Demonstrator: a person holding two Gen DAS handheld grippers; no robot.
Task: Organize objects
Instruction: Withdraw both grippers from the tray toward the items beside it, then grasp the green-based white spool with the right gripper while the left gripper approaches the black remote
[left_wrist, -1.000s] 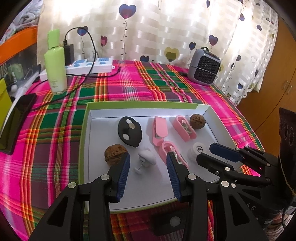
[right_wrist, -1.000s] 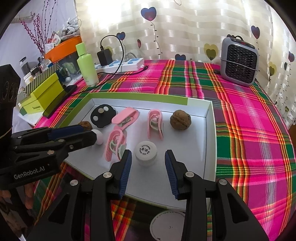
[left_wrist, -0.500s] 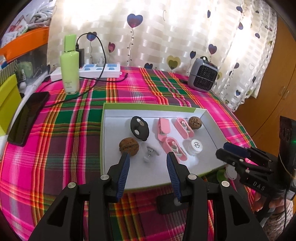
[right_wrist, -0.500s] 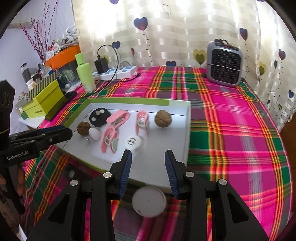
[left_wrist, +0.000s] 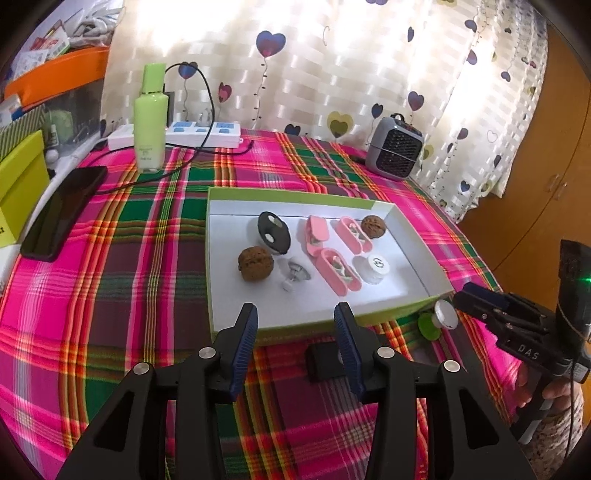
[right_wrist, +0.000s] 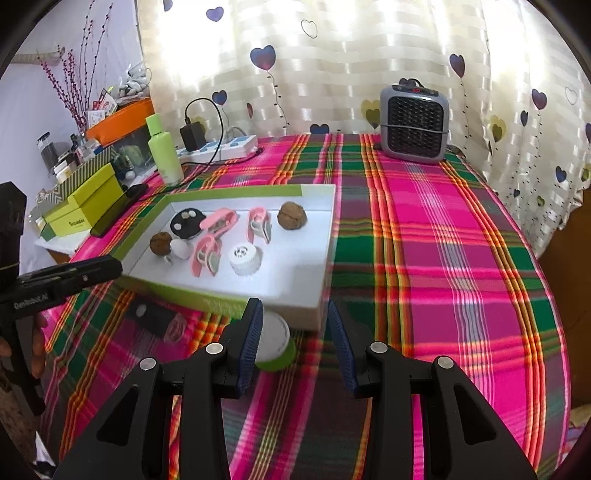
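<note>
Both grippers hang above the near edge of the table, over its pink, green and red plaid cloth (left_wrist: 110, 258), and neither holds anything. The left gripper (left_wrist: 293, 345) has its blue-padded fingers (left_wrist: 243, 345) parted and opening a little, with only cloth and the box's near wall between them. The right gripper (right_wrist: 293, 341) has its fingers (right_wrist: 251, 339) parted too, nothing gripped.

The shallow white cardboard box with a lime-green outer rim (left_wrist: 236, 195) lies in the middle of the table and already carries most of the task's things: two brown walnuts (left_wrist: 255, 263), a black oval piece with two white dots (left_wrist: 274, 232), three pink plastic clip-like cases (left_wrist: 338, 271), a small white ribbed cap (left_wrist: 376, 268) and a small clear suction-cup knob (left_wrist: 295, 275).

Outside the box, just beside its near wall, two things lie on the cloth: a round white lid on a green base (right_wrist: 275, 345), touching or nearly touching the right gripper's left finger in the right wrist view, and a flat black rectangular block with a small white dot (right_wrist: 149, 315), to the left of it.

Judging by this, the step in hand is a pause between placements, with the pick of a leftover thing coming. The next move likely calls for the right gripper to shift slightly left and down until the round lid sits between its fingers, then close on its rim. The box wall is close, so the far finger needs room.
</note>
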